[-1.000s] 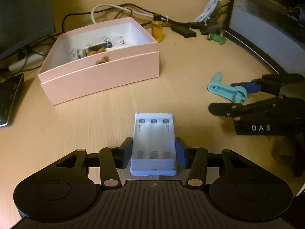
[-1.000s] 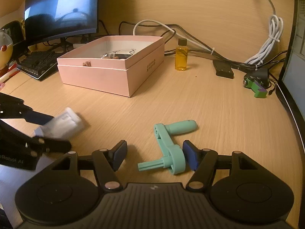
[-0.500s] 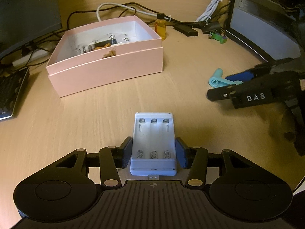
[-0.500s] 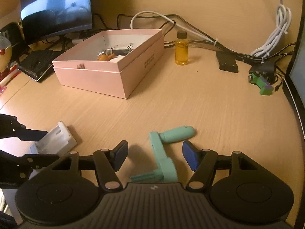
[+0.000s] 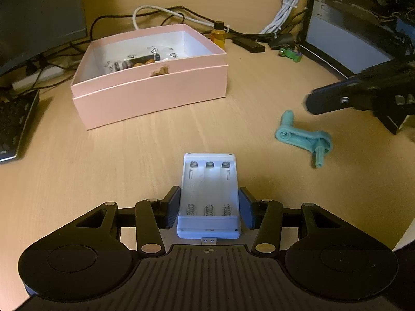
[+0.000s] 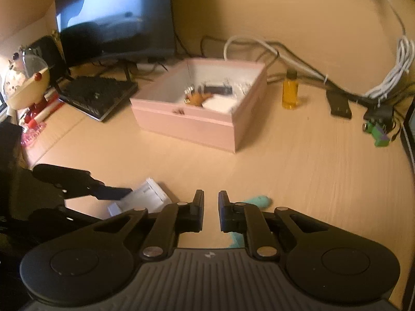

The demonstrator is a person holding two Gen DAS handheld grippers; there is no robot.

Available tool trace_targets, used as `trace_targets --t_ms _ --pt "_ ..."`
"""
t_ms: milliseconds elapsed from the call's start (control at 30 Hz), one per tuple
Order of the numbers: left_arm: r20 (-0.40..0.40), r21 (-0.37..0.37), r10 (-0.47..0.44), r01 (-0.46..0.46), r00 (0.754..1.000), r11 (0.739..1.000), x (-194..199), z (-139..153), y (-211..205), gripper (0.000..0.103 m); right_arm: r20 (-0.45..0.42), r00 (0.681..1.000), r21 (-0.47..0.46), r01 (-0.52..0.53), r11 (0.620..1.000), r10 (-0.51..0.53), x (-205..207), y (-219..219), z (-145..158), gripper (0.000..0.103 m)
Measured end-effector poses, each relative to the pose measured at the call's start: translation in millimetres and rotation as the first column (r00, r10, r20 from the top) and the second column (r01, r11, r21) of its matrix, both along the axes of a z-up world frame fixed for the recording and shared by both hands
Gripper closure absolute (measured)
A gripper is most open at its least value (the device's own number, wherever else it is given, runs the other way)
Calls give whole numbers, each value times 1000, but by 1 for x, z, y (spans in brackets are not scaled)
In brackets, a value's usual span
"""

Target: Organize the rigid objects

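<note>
Desk (image 5: 109,171): pink box (image 5: 155,96), teal crank (image 5: 303,137), probably bottle (image 6: 290,94).

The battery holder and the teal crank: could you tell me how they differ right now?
The battery holder is white, flat and boxy; the teal crank is a thin bent arm with pegs. The holder sits between the left gripper fingers; the crank lies loose on the desk, ungripped. Both remain outside the pink box.

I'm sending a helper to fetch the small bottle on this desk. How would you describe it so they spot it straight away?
Start at the open pink box in the middle of the wooden desk. Just behind its far right corner, in front of the tangle of cables, stands the small bottle. It is the only upright thing there: clear with amber-yellow liquid and a dark cap, unlike the flat black block beside it.
</note>
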State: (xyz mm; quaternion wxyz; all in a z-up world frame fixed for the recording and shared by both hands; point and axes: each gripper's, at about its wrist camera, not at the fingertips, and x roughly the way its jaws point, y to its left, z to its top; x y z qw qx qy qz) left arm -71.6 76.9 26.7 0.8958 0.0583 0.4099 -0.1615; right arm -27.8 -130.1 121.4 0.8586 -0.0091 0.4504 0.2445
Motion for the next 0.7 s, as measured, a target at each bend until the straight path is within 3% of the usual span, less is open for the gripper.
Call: trace_targets --t_ms 200,333,533,700 --pt "0 -43 9 -9 1000 999 1 0 12 50 -21 1000 -97 -19 995 17 -23 -9 -2 90" --pt "10 -34 6 -6 1000 999 0 -1 10 50 -41 996 -142 69 988 -75 -33 -13 -14 90" --pt "27 -15 -16 16 1000 1000 -3 -2 9 50 -104 965 -67 236 969 -242 -21 -13 -21 89" --pt "34 -6 -27 27 999 1000 -4 -2 8 50 -63 962 -95 259 961 -266 -9 -2 -26 75"
